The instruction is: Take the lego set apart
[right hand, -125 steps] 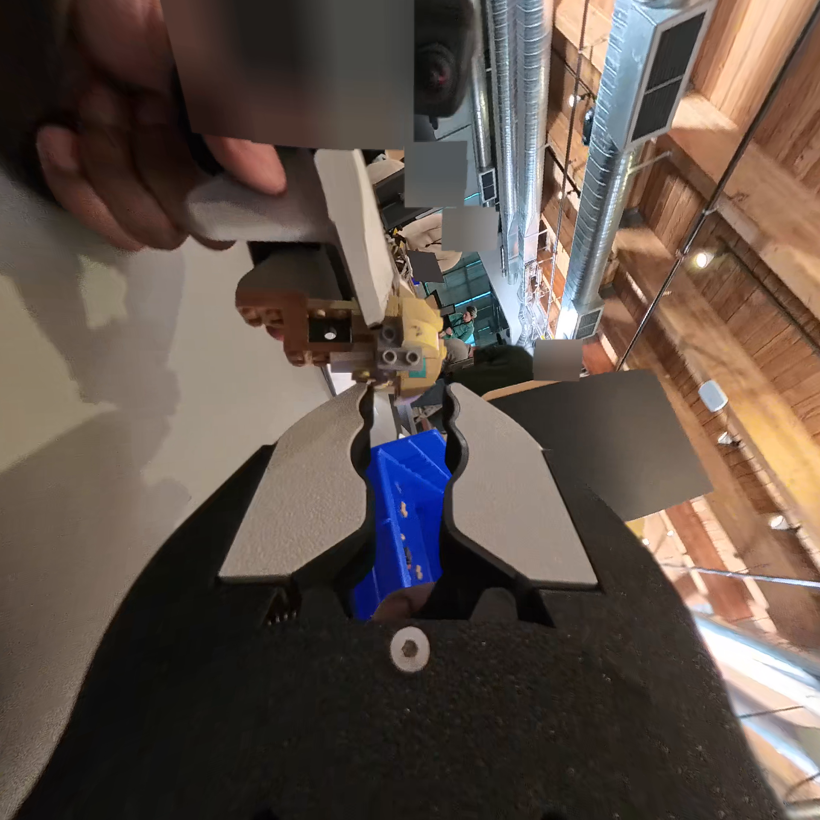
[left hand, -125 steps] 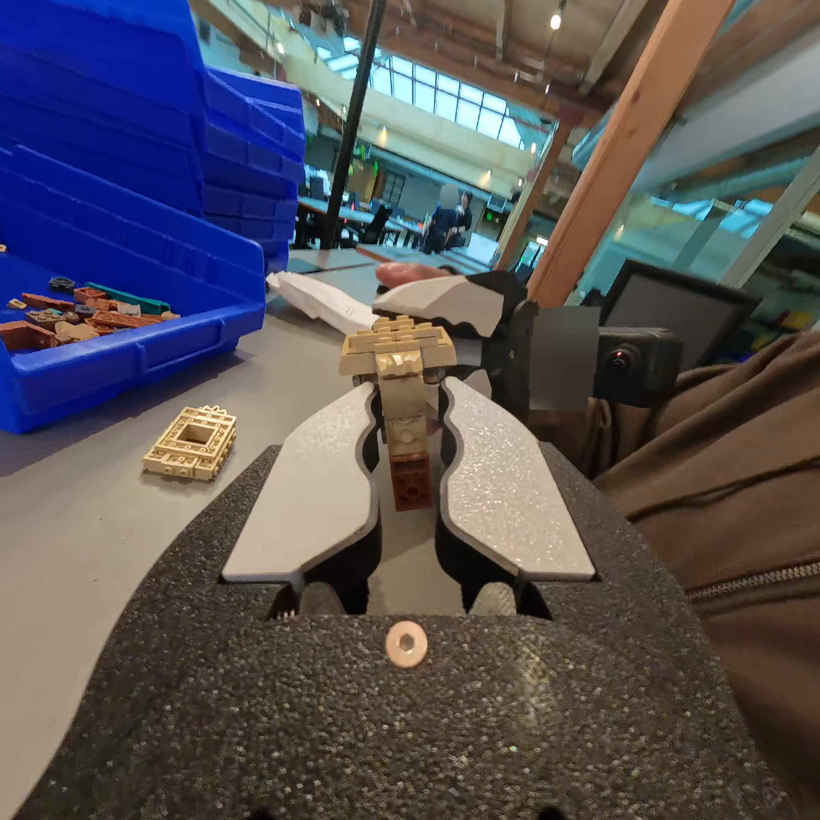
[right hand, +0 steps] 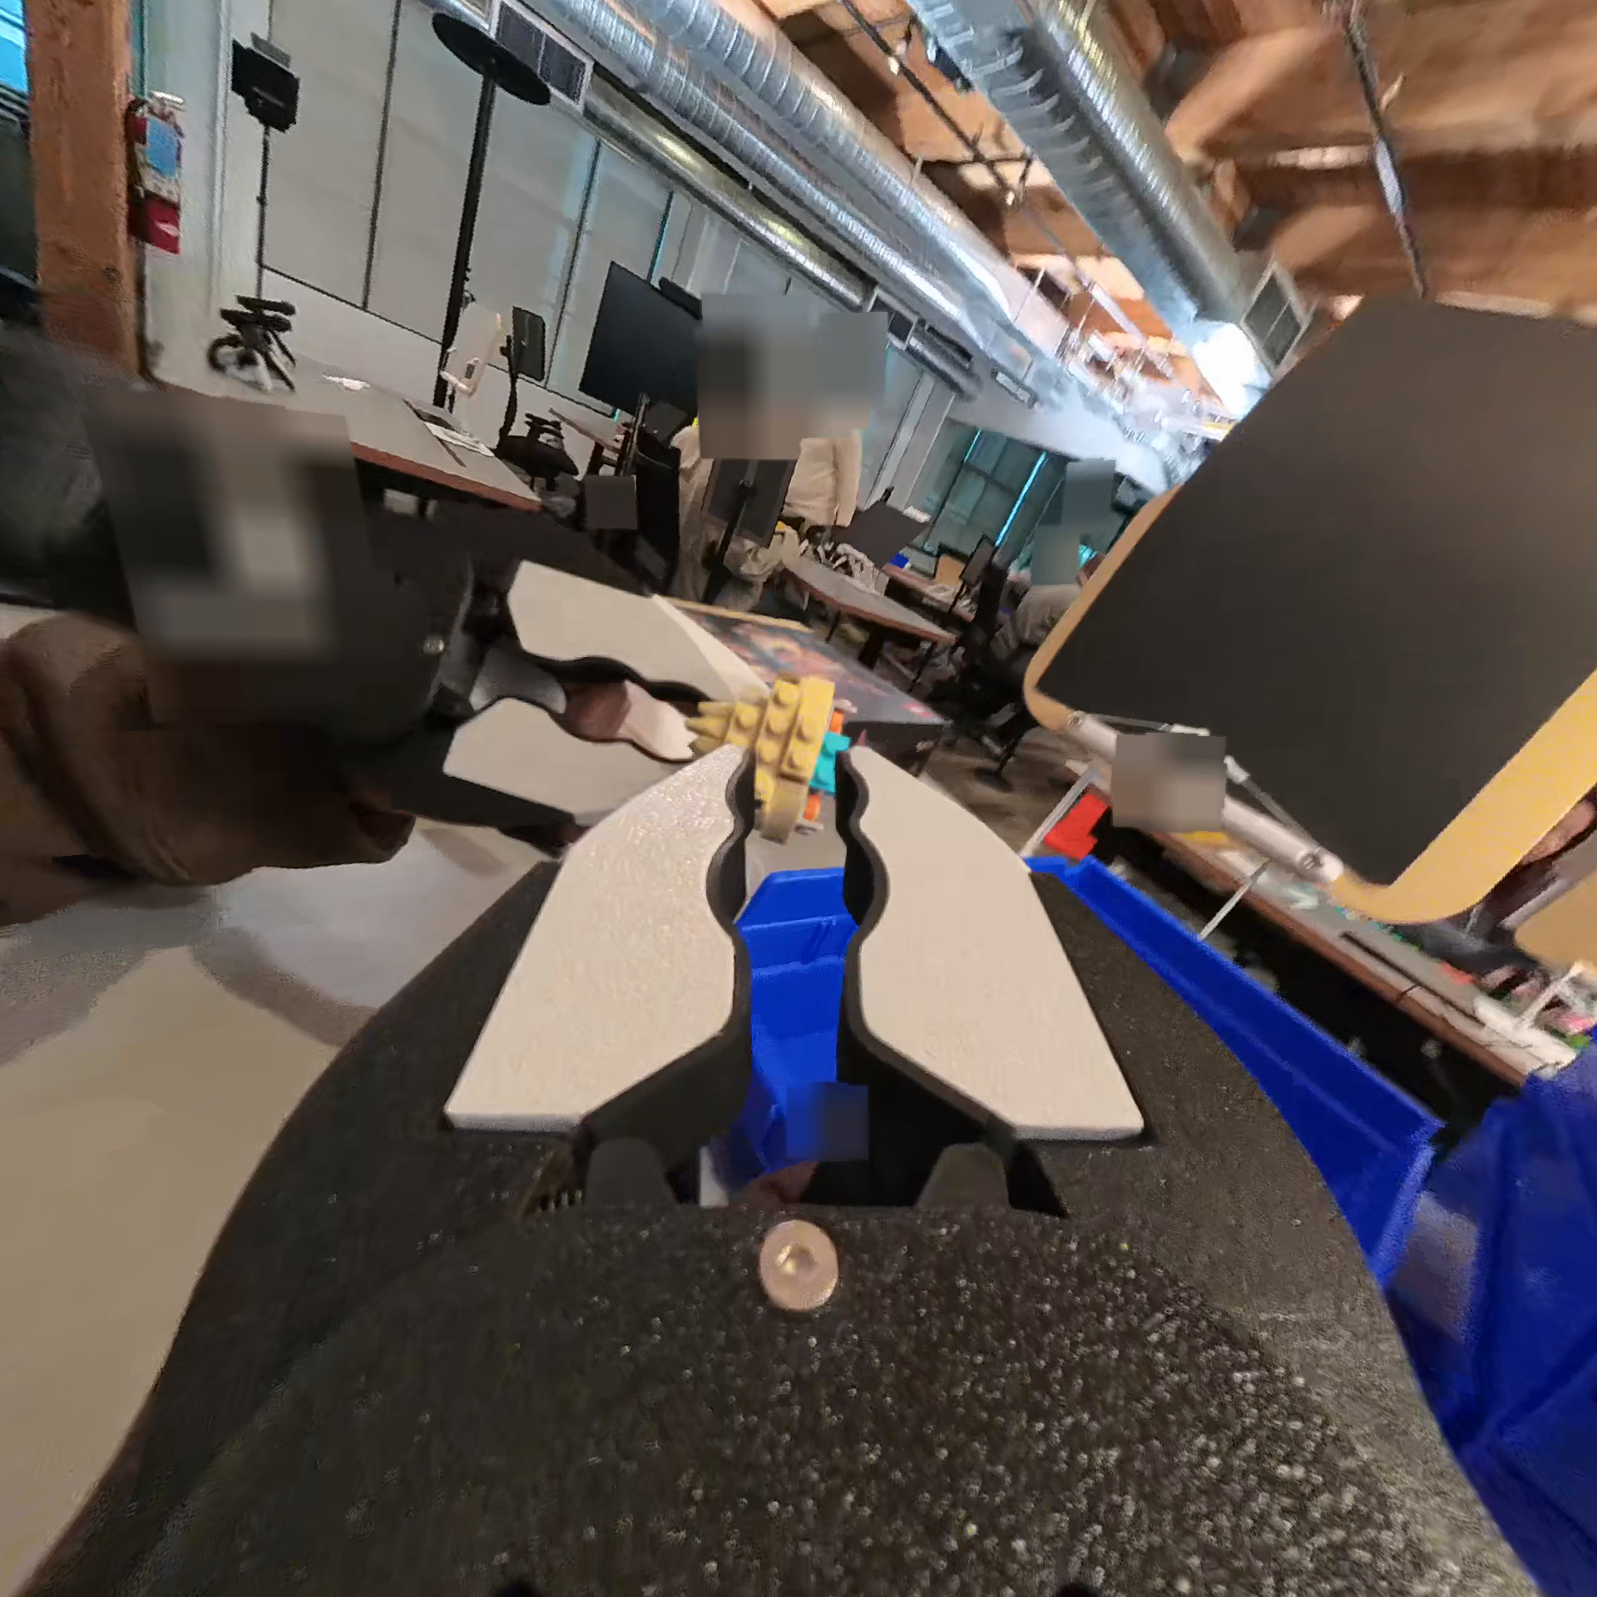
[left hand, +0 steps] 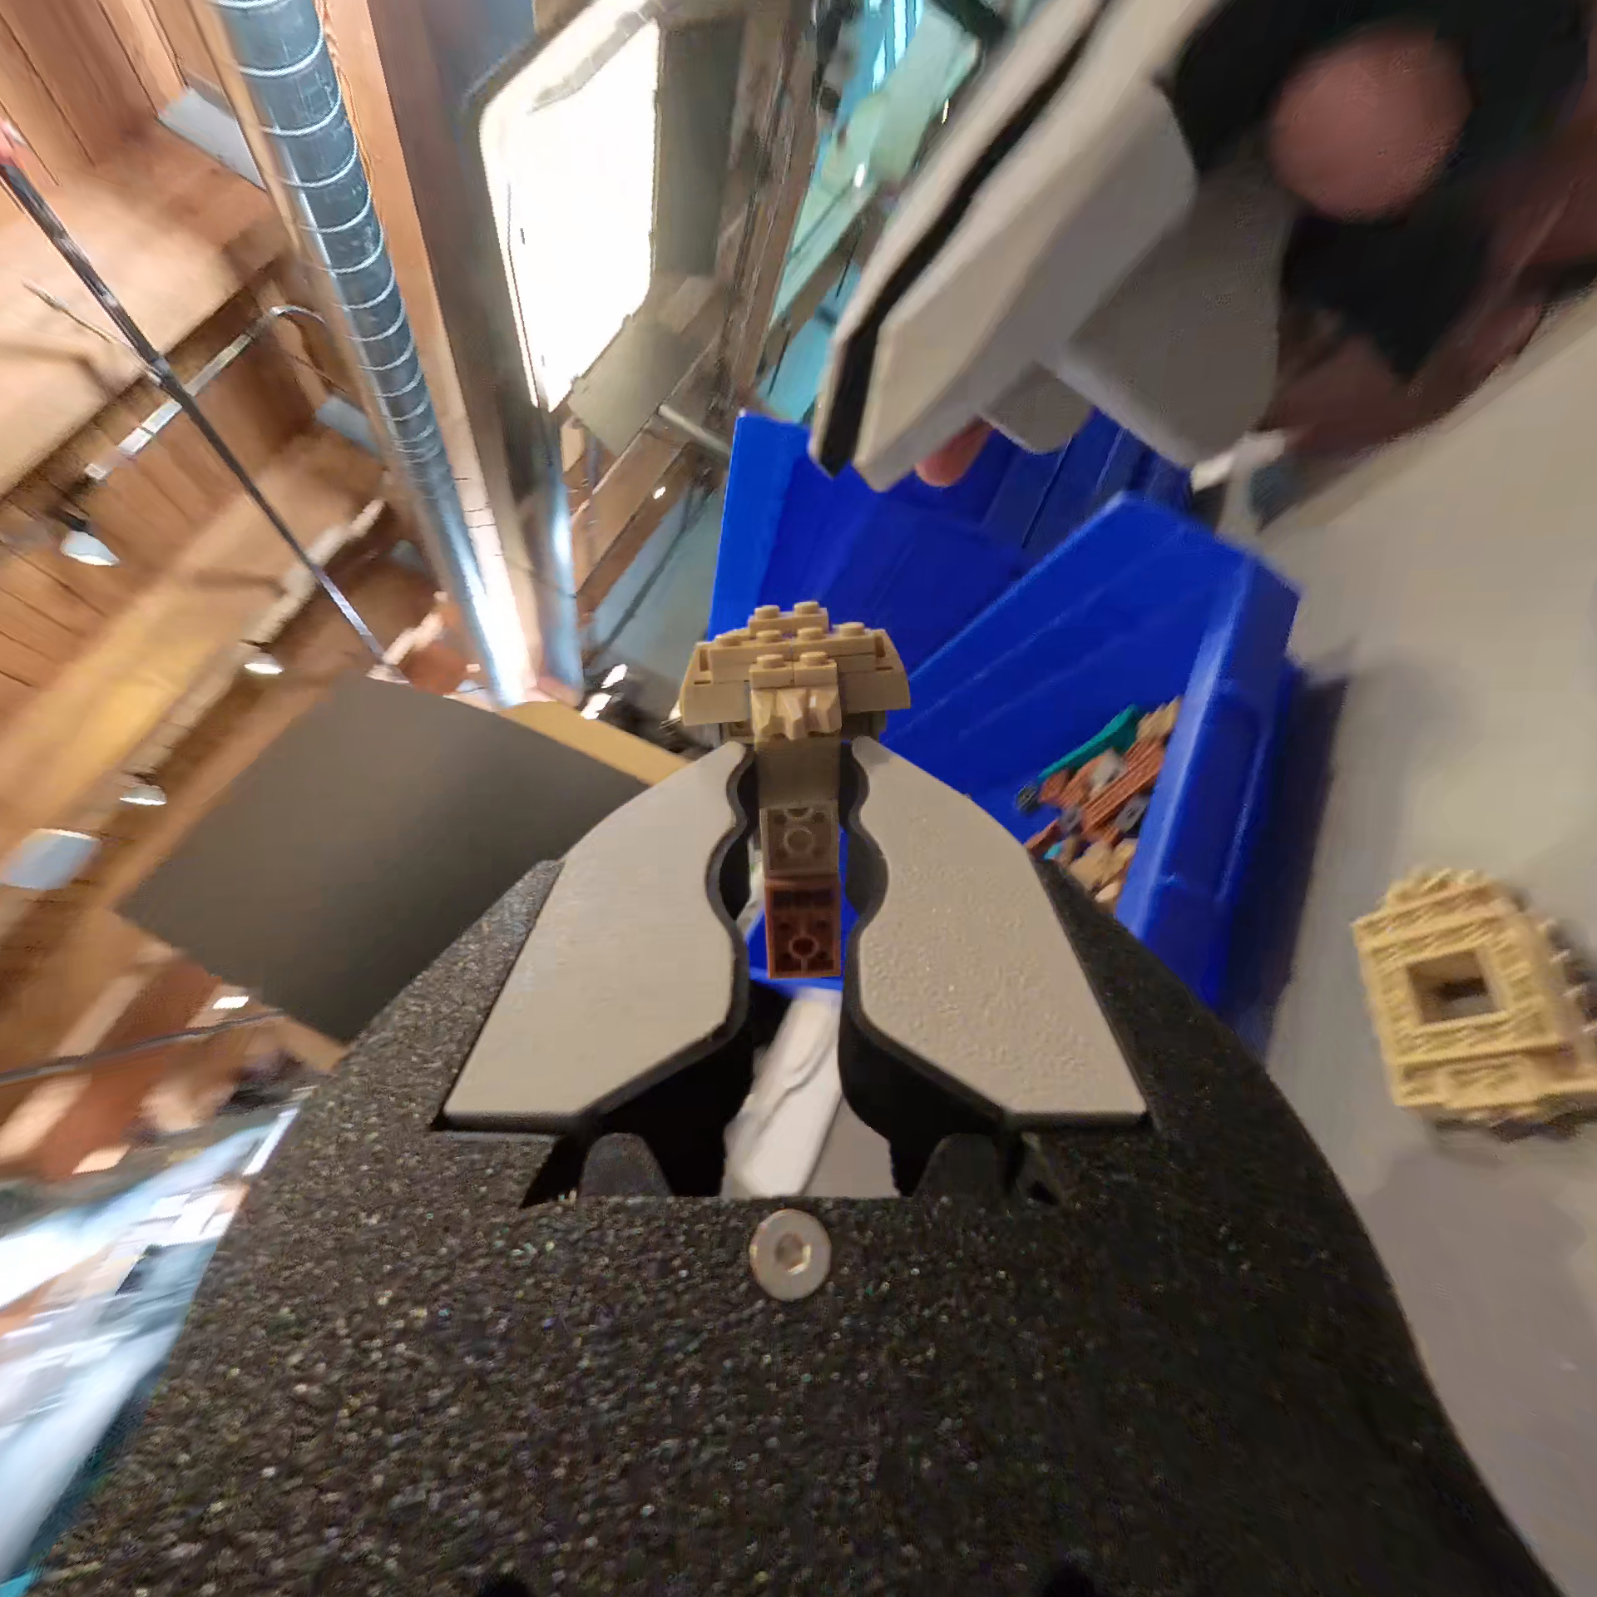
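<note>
One tan brick stack (left hand: 795, 743) lengthwise along left gripper (left hand: 797, 760).

The brick model (left hand: 795, 691) is tan with studded plates at its top and a reddish-brown block at its base, held between pale grey claw fingers (left hand: 639, 916). Blue bins (left hand: 1123, 657) hold brown, tan and teal pieces. A tan studded frame (left hand: 1469, 1002) lies on the grey table (left hand: 1469, 605).
</note>
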Demonstrator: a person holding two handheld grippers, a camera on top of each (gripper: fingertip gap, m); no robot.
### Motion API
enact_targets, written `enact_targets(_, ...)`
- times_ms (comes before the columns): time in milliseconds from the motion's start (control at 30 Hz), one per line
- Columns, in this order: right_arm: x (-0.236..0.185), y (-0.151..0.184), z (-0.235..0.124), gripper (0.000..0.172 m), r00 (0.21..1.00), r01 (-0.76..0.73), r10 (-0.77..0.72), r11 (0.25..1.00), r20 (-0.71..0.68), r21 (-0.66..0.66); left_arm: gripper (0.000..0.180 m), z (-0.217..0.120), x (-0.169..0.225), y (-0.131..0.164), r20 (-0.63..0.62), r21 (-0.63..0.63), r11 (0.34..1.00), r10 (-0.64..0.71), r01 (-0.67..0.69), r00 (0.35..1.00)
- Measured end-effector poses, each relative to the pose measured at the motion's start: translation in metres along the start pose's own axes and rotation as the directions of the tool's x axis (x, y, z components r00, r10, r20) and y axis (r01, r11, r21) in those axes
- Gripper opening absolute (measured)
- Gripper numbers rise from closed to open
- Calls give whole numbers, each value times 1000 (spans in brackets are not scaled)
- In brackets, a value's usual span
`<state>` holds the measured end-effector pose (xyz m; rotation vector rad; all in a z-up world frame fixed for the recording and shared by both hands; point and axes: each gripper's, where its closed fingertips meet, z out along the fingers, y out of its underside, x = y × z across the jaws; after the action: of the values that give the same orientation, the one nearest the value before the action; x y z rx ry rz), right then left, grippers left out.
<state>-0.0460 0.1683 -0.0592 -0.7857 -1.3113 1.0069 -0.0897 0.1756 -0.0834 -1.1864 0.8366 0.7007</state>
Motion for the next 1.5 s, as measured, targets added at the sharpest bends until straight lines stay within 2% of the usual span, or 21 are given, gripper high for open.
enact_targets(100,3,13,3,16,998,-59,60,996,12,-68,17,5,5,1,50,-70,982,179,-175,983)
enact_targets(333,4,19,4,14,998,-60,61,993,14,-98,17,9,8,-5,108,-122,917,393,-381,913)
enact_targets(600,4,20,0,8,996,-70,76,992,56,-106,17,8,12,-15,127,-98,877,480,-470,868)
enact_targets(800,4,22,-2,8,998,-7,14,993,59,-121,17,7,12,-18,142,-106,848,530,-520,836)
enact_targets(967,6,23,-4,5,998,39,-33,990,44,-133,17,6,14,-24,156,-108,791,612,-603,775)
enact_targets(1100,5,26,-8,4,996,3,9,990,89,-141,17,5,22,-30,143,-65,765,642,-640,753)
enact_targets(1200,4,30,-11,3,990,-12,33,988,133,-154,17,5,29,-32,123,-29,764,643,-645,756)
enact_targets(1333,5,31,-14,0,990,28,-6,988,143,-151,17,6,31,-32,106,-9,799,599,-602,794)
enact_targets(1400,4,31,-14,0,989,50,-29,988,143,-148,17,7,31,-32,85,5,841,539,-541,838)
enact_targets(1500,5,29,-16,4,984,142,-125,981,129,-133,17,5,23,-33,61,49,946,317,-321,946)
